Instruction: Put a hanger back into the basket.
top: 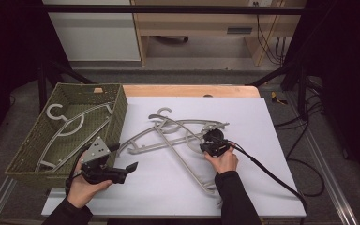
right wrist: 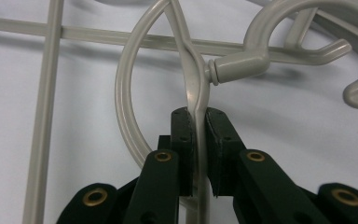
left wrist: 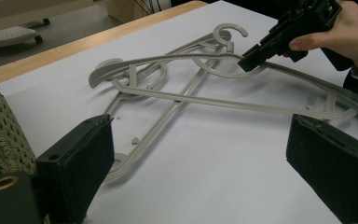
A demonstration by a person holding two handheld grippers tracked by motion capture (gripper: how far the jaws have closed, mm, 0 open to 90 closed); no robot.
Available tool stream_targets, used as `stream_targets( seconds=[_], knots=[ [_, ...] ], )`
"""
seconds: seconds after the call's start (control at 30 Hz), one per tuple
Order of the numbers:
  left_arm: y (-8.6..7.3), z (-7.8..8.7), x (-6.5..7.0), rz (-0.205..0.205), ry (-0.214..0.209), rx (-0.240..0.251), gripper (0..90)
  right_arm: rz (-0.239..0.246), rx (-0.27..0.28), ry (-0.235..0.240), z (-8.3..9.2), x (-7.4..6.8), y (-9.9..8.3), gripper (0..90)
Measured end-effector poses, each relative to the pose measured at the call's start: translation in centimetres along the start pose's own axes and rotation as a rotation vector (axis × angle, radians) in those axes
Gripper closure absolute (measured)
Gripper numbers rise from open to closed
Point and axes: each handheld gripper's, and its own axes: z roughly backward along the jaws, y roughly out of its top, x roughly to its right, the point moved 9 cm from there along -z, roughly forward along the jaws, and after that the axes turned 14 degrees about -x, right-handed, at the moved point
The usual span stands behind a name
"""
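Note:
Several grey plastic hangers (top: 178, 136) lie crossed in a heap in the middle of the white table top. My right gripper (top: 210, 137) is shut on the thin top bar of one hanger (right wrist: 193, 88), just below its swivel hook (right wrist: 307, 28); the bar runs straight between the pads. The left gripper view shows that same gripper (left wrist: 249, 60) tipped down onto the heap (left wrist: 182, 98). My left gripper (top: 130, 168) hovers low by the basket's near corner, pointing right towards the heap. Its jaws (left wrist: 205, 154) stand wide open with nothing between them.
A woven green basket (top: 117, 117) sits at the table's left edge with one grey hanger (top: 70, 126) lying inside. A black cable (top: 272, 176) trails from the right gripper across the table's right side. Bare white surface lies in front of the heap.

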Motion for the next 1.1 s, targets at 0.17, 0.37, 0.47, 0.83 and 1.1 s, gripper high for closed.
stream_targets(
  seconds=[0.17,0.37,0.47,0.83,1.1],
  knots=[
    [0.1,0.1,0.0,0.000,0.000,0.003,7.4,0.034,0.009,0.013,1.0,-0.1,-0.1,82.8],
    [0.2,0.4,0.0,-0.002,0.000,0.005,7.4,0.076,0.046,0.050,2.8,-0.5,0.0,82.8],
    [0.3,0.6,0.1,-0.004,-0.007,0.006,7.3,0.104,0.063,0.061,3.8,-0.7,-0.1,82.7],
    [1.3,1.8,0.4,-0.029,-0.030,0.001,6.9,0.284,0.111,0.089,7.1,-2.0,-1.3,82.8],
    [2.8,2.4,0.5,-0.063,-0.046,-0.035,6.6,0.406,0.121,0.121,8.1,-3.9,-2.2,82.7]
  ],
)
